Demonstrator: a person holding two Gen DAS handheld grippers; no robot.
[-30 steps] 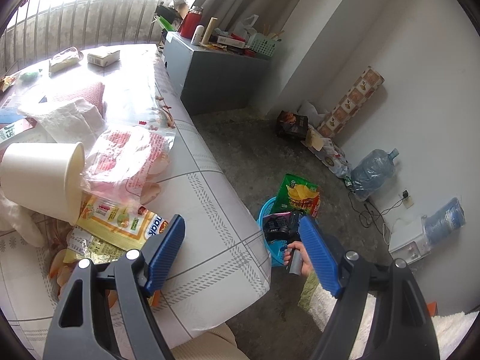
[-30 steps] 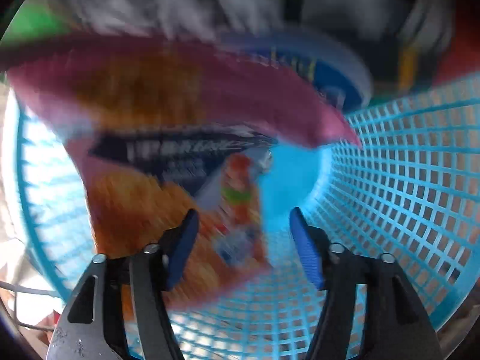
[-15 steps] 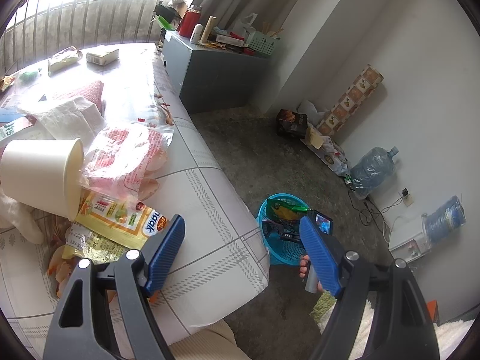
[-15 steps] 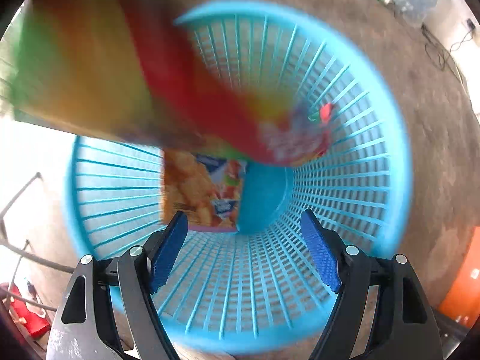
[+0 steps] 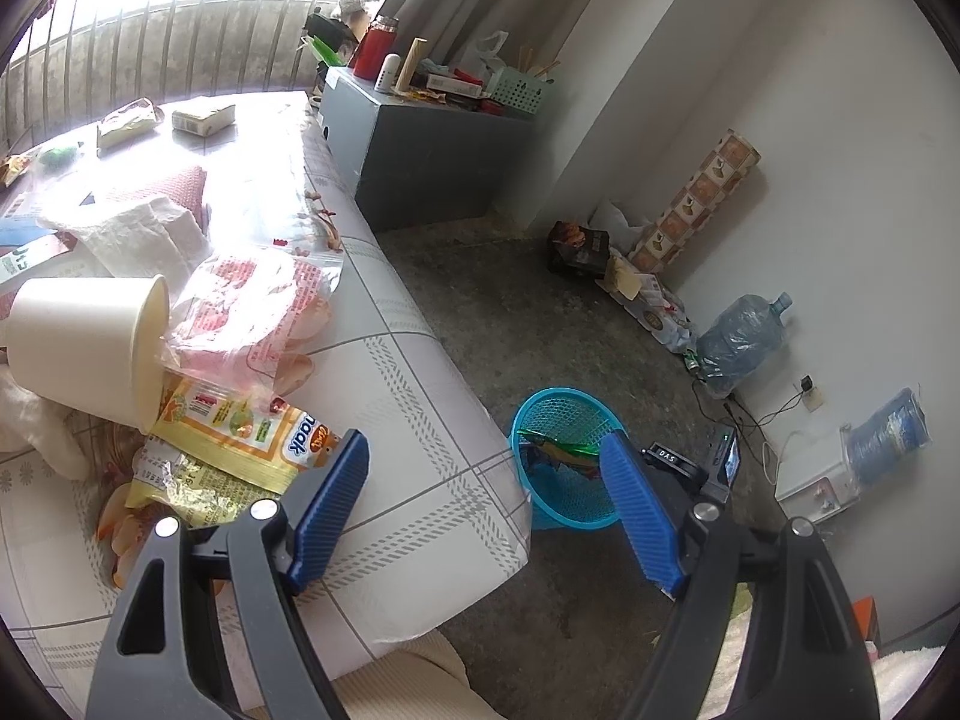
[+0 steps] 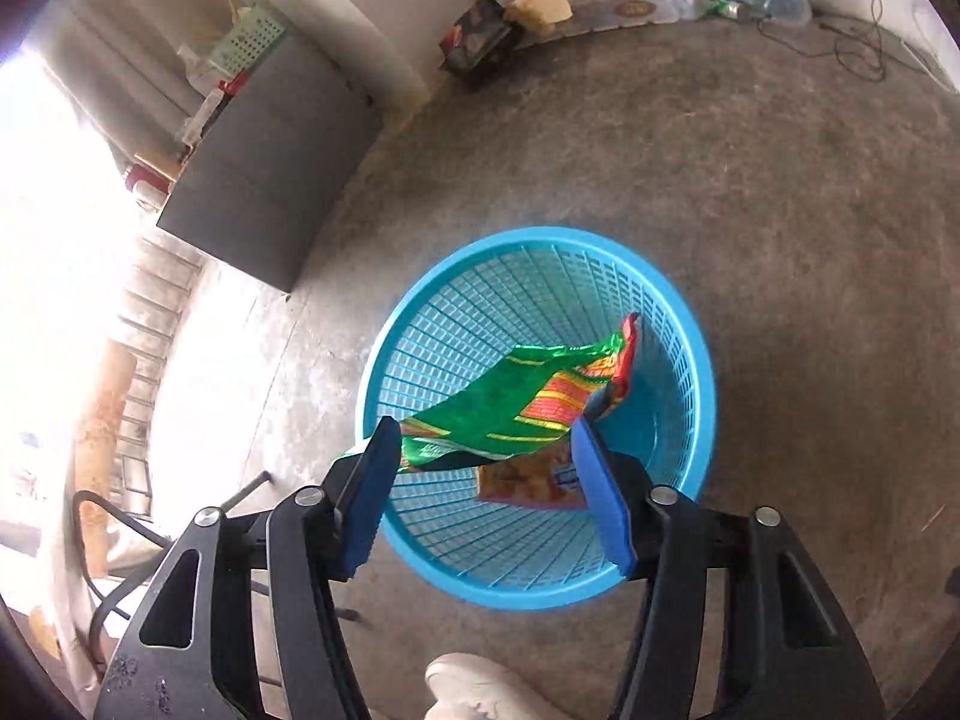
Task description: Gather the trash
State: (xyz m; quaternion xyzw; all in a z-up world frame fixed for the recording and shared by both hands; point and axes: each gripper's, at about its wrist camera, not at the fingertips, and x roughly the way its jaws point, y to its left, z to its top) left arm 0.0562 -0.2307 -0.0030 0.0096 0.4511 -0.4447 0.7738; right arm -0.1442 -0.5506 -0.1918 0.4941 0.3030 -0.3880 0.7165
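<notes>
Above the blue basket (image 6: pixel 690 336) on the floor, the right hand-held gripper (image 6: pixel 486 498), jaws just narrowing on nothing, has dropped a green wrapper (image 6: pixel 510 402) inside; the left hand-held gripper (image 5: pixel 486 516) waits wide and empty at the desk (image 5: pixel 408 420) edge, where a yellow snack packet (image 5: pixel 240 438) looks next.

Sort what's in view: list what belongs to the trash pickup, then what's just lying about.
For the job:
- blue basket
- green snack bag and orange wrapper inside it
- paper cup, tipped on the table
- yellow snack packet
- clear pink-printed bag

Lying about:
- grey cabinet
- water jug
- patterned roll
</notes>
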